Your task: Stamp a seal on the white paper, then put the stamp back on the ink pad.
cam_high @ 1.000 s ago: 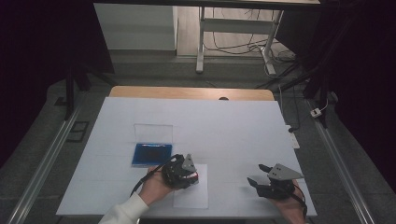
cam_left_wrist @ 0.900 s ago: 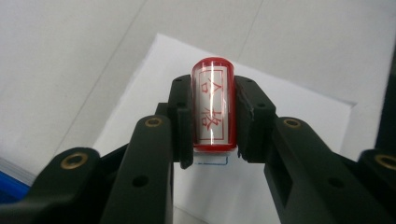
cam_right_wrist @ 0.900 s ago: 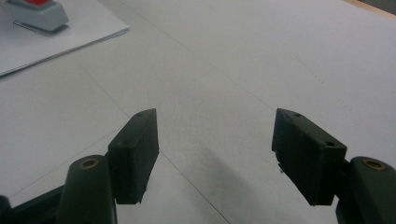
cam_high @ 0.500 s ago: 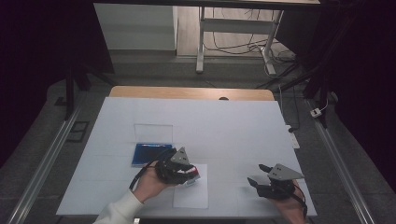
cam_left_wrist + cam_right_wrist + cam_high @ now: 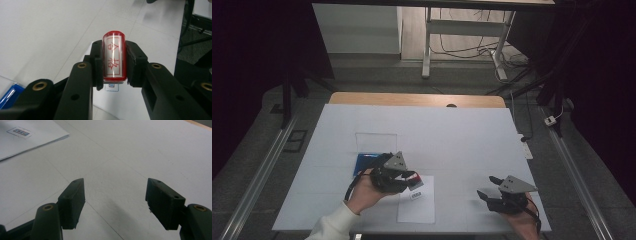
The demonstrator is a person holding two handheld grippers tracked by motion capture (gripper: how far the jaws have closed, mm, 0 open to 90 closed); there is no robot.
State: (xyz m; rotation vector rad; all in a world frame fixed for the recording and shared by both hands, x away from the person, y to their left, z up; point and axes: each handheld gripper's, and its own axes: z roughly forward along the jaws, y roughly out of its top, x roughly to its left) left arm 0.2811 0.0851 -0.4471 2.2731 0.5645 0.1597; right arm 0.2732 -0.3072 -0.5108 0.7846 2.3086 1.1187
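Stamp (image 5: 114, 56), a red-rimmed clear block with red characters on its face, sits clamped between the jaws of the left gripper (image 5: 413, 181), face toward that gripper's camera. Directly below and just ahead of the jaws lies a paper sheet (image 5: 417, 207) bearing a small printed label (image 5: 416, 196). Behind the gripper, on the white table cover (image 5: 462, 140), rests a blue ink pad (image 5: 364, 162). The right gripper (image 5: 115, 203) hovers low over bare table, well apart, jaws spread and empty. Risk: the smooth block may twist in the pads on pressing, smearing the mark; the unweighted sheet may shift or lift.
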